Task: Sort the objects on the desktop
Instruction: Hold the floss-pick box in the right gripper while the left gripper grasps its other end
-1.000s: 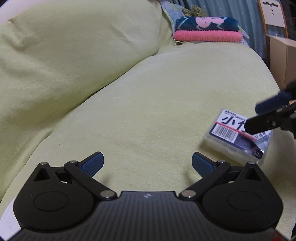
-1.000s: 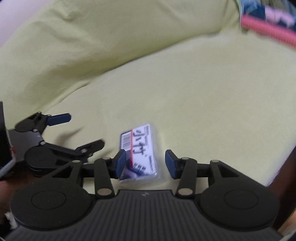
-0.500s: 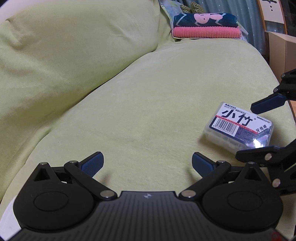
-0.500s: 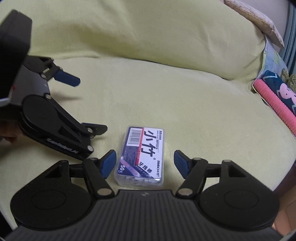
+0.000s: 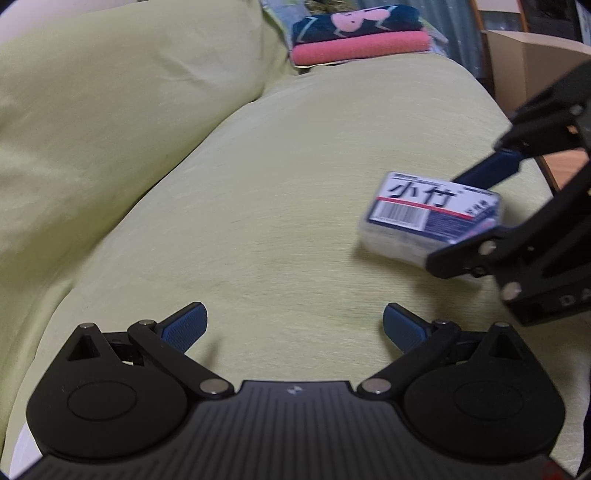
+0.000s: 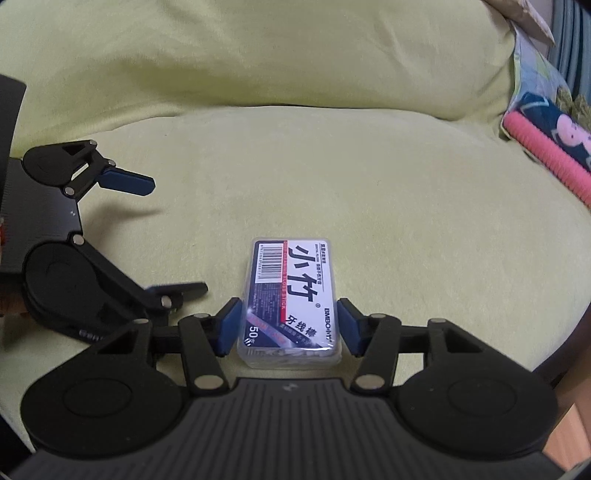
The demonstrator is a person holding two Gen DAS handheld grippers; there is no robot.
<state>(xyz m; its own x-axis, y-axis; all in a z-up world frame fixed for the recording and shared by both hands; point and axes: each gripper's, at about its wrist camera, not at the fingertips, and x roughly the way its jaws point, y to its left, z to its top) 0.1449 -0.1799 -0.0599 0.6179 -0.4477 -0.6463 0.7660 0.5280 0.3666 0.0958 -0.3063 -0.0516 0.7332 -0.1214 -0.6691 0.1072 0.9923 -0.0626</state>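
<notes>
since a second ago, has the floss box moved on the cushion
Yes. In the left wrist view the floss box has turned and now lies farther up the cushion, nearer the pink towel.

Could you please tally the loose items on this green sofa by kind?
Floss box: 1
Folded towels: 2, pink and navy
Total: 3

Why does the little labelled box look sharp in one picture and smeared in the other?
Right wrist view: the box is crisp, its print readable, edges bowed by the fisheye lens. Left wrist view: the box is smeared by motion blur, and so is the right gripper around it.
</notes>
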